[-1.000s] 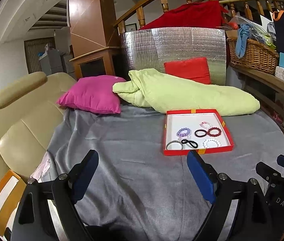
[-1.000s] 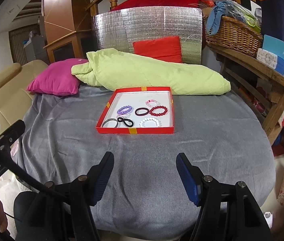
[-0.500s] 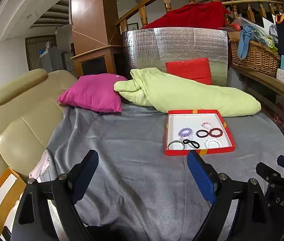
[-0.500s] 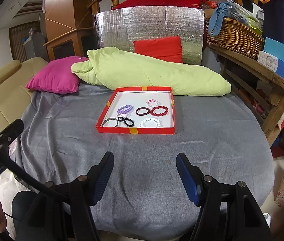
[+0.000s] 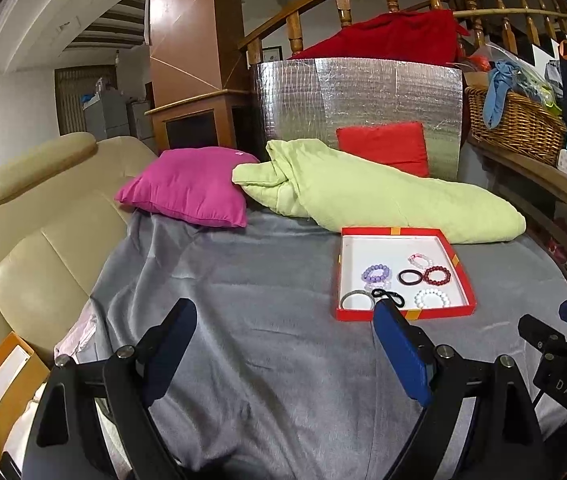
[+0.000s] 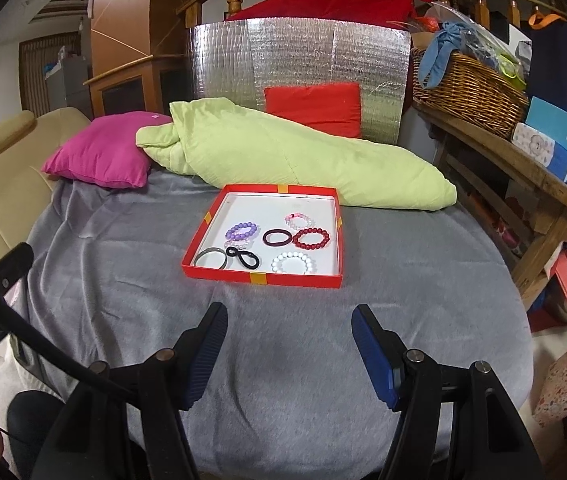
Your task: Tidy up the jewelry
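Note:
A shallow red tray (image 6: 261, 274) with a white floor sits on the grey blanket; it also shows in the left wrist view (image 5: 405, 314). Inside lie several bracelets and hair ties: a purple bead bracelet (image 6: 240, 231), a dark red bead bracelet (image 6: 311, 237), a white bead bracelet (image 6: 294, 262), a pink-white one (image 6: 298, 220), a dark ring (image 6: 277, 237), a grey bangle (image 6: 211, 258) and a black twisted hair tie (image 6: 245, 258). My right gripper (image 6: 289, 350) is open and empty, short of the tray's front edge. My left gripper (image 5: 283, 346) is open and empty, left of the tray.
A lime quilt (image 6: 283, 160), a magenta pillow (image 6: 101, 158) and a red cushion (image 6: 313, 108) lie behind the tray. A beige sofa (image 5: 31, 232) stands left. A wooden shelf with a wicker basket (image 6: 469, 94) and boxes stands right.
Both grippers have moved slightly forward toward the tray; the tray looks a little larger and lower in both views. The jaws have stayed open.

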Demonstrator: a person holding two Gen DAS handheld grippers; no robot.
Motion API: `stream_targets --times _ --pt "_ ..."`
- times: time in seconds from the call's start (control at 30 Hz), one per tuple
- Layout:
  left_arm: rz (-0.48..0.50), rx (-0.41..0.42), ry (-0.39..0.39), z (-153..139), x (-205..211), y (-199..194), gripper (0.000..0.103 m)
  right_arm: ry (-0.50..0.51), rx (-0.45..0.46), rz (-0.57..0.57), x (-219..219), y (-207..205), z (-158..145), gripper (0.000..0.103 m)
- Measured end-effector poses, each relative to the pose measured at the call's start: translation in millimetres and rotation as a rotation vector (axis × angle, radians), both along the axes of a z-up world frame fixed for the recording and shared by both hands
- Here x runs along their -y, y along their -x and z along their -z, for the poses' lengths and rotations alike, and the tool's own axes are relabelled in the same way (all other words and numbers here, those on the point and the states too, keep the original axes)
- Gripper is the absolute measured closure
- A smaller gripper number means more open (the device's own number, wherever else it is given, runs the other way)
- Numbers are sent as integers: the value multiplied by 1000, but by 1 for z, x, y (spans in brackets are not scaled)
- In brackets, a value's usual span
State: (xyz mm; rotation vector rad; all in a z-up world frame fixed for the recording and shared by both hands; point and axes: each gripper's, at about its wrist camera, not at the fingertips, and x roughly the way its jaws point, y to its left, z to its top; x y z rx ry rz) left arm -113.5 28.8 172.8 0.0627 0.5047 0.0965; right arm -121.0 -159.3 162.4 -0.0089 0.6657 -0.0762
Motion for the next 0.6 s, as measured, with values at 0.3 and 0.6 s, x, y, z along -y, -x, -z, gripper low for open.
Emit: stream_targets --times 0.3,0.6 --pt "-6 -16 -10 3 1 -20 13 -3 -18 7 3 -22 9 35" --pt "-26 -31 -15 9 -1 -30 13 0 -28 -7 0 -33 17 35"
